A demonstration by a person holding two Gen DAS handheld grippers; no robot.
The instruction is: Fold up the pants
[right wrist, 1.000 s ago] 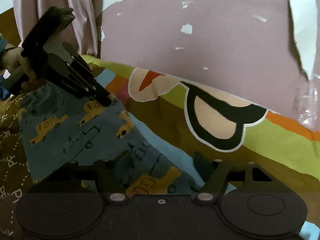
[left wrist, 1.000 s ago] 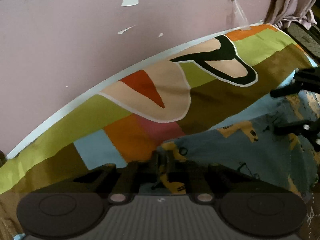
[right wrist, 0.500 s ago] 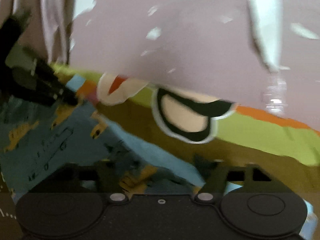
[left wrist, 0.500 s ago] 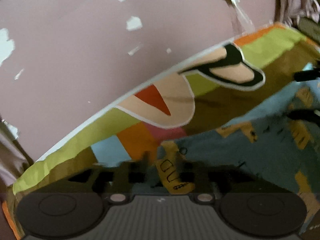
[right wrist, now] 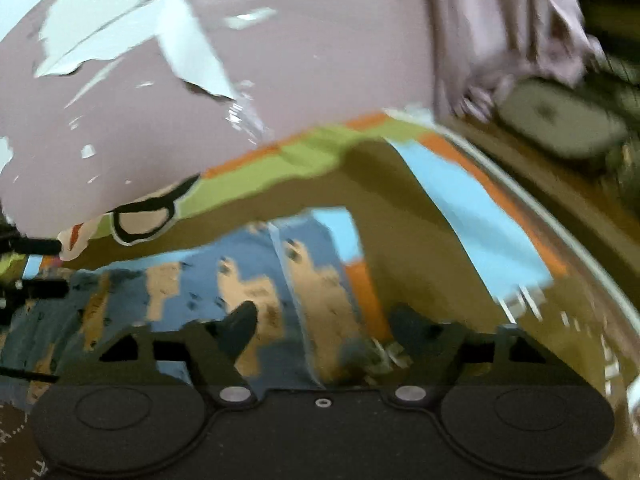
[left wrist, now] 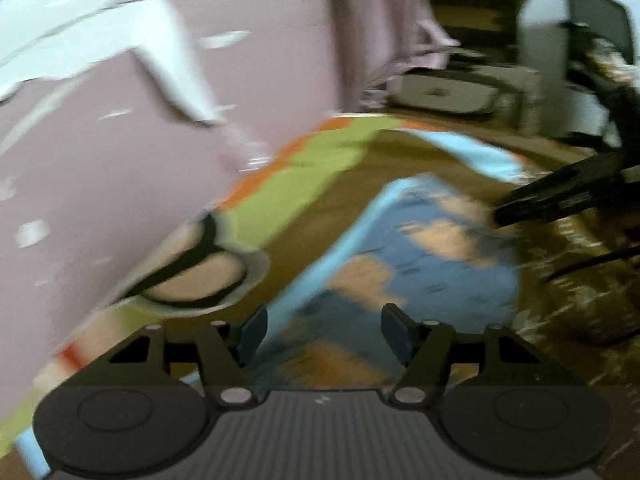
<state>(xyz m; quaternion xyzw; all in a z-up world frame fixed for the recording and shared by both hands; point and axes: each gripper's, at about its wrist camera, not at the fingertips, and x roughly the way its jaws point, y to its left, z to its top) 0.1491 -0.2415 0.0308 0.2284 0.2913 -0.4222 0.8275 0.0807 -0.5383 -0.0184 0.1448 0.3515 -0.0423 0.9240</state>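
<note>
The pants [left wrist: 420,264] are blue with yellow car prints and lie flat on a colourful bedsheet [left wrist: 312,160]. Both views are blurred by motion. My left gripper [left wrist: 322,330] is open and empty just above the near part of the pants. My right gripper [right wrist: 324,326] is open and empty above the pants [right wrist: 224,280], which fill the lower left of its view. The right gripper's black fingers [left wrist: 568,192] show at the right edge of the left wrist view, over the pants' far side. The left gripper [right wrist: 28,268] shows dark at the left edge of the right wrist view.
A mauve wall [left wrist: 100,152] with peeled paint runs along the bed's far side. A pale curtain [right wrist: 504,28] hangs at the bed's end. Dark furniture and a round grey object [left wrist: 444,92] stand beyond the bed. The bed's edge [right wrist: 568,216] curves at the right.
Both grippers have opened and let go of the pants, which now lie on the sheet. Both have swung to the right, toward the bed's end.
</note>
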